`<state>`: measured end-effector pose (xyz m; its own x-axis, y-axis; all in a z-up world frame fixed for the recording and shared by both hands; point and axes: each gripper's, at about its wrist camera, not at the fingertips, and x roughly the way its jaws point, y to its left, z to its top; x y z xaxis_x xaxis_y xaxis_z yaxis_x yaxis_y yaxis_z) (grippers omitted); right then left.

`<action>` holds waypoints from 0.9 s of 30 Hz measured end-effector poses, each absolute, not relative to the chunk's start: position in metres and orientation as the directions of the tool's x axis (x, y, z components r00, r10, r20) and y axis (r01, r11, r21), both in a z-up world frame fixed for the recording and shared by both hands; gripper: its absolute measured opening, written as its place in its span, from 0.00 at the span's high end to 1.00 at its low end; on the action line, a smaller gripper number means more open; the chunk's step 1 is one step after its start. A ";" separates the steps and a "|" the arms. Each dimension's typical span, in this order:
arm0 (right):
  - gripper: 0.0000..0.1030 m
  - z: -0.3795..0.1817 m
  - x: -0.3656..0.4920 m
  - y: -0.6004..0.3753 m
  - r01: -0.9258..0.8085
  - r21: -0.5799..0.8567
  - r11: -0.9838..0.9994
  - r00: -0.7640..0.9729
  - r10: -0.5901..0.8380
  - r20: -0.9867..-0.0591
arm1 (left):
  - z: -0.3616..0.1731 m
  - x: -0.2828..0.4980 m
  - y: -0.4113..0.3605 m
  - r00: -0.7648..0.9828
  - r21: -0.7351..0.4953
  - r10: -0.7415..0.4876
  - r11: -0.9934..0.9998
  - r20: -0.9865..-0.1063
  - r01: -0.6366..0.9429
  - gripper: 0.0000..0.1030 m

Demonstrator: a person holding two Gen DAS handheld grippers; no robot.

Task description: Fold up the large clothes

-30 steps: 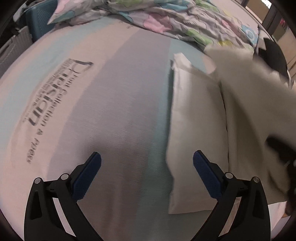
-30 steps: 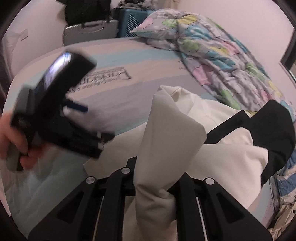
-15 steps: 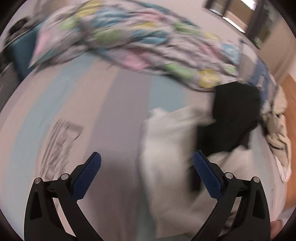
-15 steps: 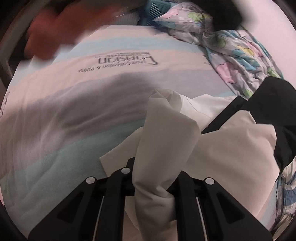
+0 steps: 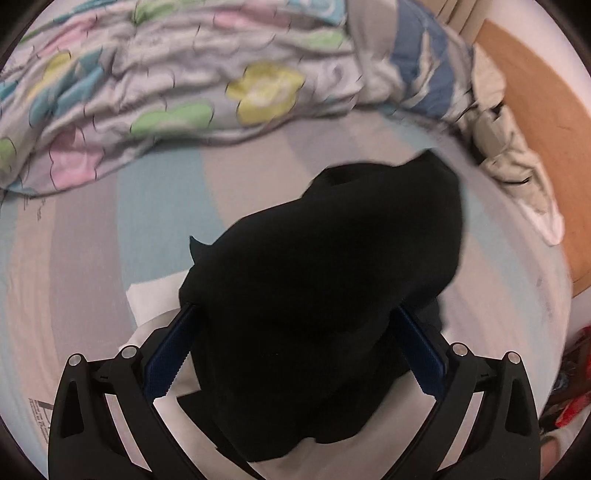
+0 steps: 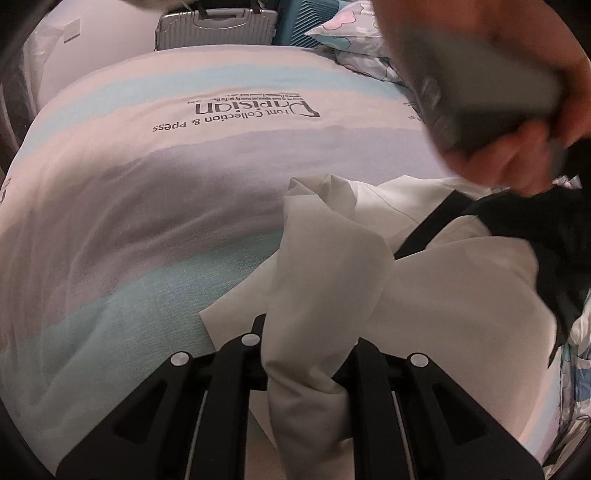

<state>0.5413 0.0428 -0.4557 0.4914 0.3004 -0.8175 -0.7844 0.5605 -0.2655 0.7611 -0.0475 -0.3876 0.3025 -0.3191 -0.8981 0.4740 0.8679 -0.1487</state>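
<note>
A large white-and-black garment lies on the striped bed sheet. My right gripper is shut on a bunched fold of its white part, which rises between the fingers. The black part fills the middle of the left wrist view. My left gripper stands open right above it, and the black cloth spreads between the blue pads without being pinched. In the right wrist view a hand holds the blurred left gripper at the upper right, over the black cloth.
A floral duvet is heaped along the far side of the bed. Crumpled pale clothes lie at the bed's edge beside the wooden floor. A grey suitcase and a teal one stand beyond the bed.
My left gripper has swept from the bare sheet by the white cloth across to the black part and rolled. The right gripper has sunk a little, still holding the white fold.
</note>
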 end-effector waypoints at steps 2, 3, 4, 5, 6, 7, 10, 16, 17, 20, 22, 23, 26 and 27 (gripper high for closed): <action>0.86 -0.455 0.536 0.043 -0.781 -0.294 0.551 0.511 0.292 -0.808 | -0.407 0.759 -0.050 0.281 -0.101 -0.270 0.862 -0.921 0.497 0.05; 0.83 -0.453 0.533 0.042 -0.776 -0.302 0.554 0.522 0.293 -0.801 | -0.417 0.756 -0.050 0.275 -0.073 -0.244 0.856 -0.930 0.512 0.05; 0.79 -0.450 0.530 0.041 -0.775 -0.295 0.559 0.521 0.301 -0.799 | -0.424 0.756 -0.048 0.270 -0.072 -0.239 0.857 -0.933 0.510 0.05; 0.74 -0.447 0.529 0.040 -0.776 -0.284 0.563 0.516 0.309 -0.799 | -0.430 0.758 -0.043 0.250 -0.102 -0.252 0.866 -0.935 0.490 0.05; 0.68 -0.442 0.526 0.038 -0.778 -0.267 0.569 0.509 0.322 -0.798 | -0.433 0.758 -0.040 0.238 -0.113 -0.255 0.868 -0.937 0.483 0.05; 0.65 -0.437 0.523 0.036 -0.777 -0.259 0.574 0.509 0.331 -0.795 | -0.437 0.758 -0.036 0.231 -0.116 -0.252 0.870 -0.940 0.480 0.05; 0.50 -0.417 0.512 0.026 -0.777 -0.237 0.583 0.510 0.363 -0.780 | -0.446 0.757 -0.029 0.230 -0.109 -0.241 0.877 -0.943 0.468 0.04; 0.29 -0.363 0.501 -0.019 -0.736 -0.150 0.660 0.526 0.418 -0.741 | -0.449 0.762 -0.016 0.246 -0.094 -0.220 0.894 -0.944 0.438 0.04; 0.29 -0.355 0.505 -0.032 -0.718 -0.130 0.684 0.531 0.416 -0.739 | -0.448 0.762 -0.013 0.252 -0.094 -0.219 0.898 -0.943 0.430 0.04; 0.29 -0.337 0.538 -0.073 -0.615 -0.103 0.782 0.572 0.351 -0.741 | -0.448 0.761 -0.010 0.258 -0.100 -0.218 0.909 -0.941 0.405 0.04; 0.29 -0.335 0.575 -0.101 -0.525 -0.117 0.843 0.602 0.271 -0.751 | -0.448 0.759 -0.004 0.262 -0.111 -0.221 0.919 -0.939 0.378 0.04; 0.29 -0.340 0.604 -0.115 -0.467 -0.137 0.874 0.613 0.208 -0.762 | -0.448 0.758 -0.002 0.267 -0.115 -0.222 0.924 -0.938 0.366 0.04; 0.35 -0.362 0.670 -0.147 -0.348 -0.143 0.927 0.602 0.104 -0.792 | -0.447 0.755 -0.002 0.288 -0.106 -0.213 0.933 -0.934 0.345 0.05; 0.40 -0.375 0.691 -0.155 -0.311 -0.124 0.942 0.574 0.081 -0.815 | -0.441 0.752 -0.001 0.308 -0.093 -0.201 0.938 -0.930 0.334 0.05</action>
<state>0.6907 -0.1553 -0.3752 0.5737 0.0815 -0.8150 -0.3105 0.9424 -0.1244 0.7522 -0.0010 -0.4412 0.3079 -0.2015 -0.9298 0.3338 0.9381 -0.0928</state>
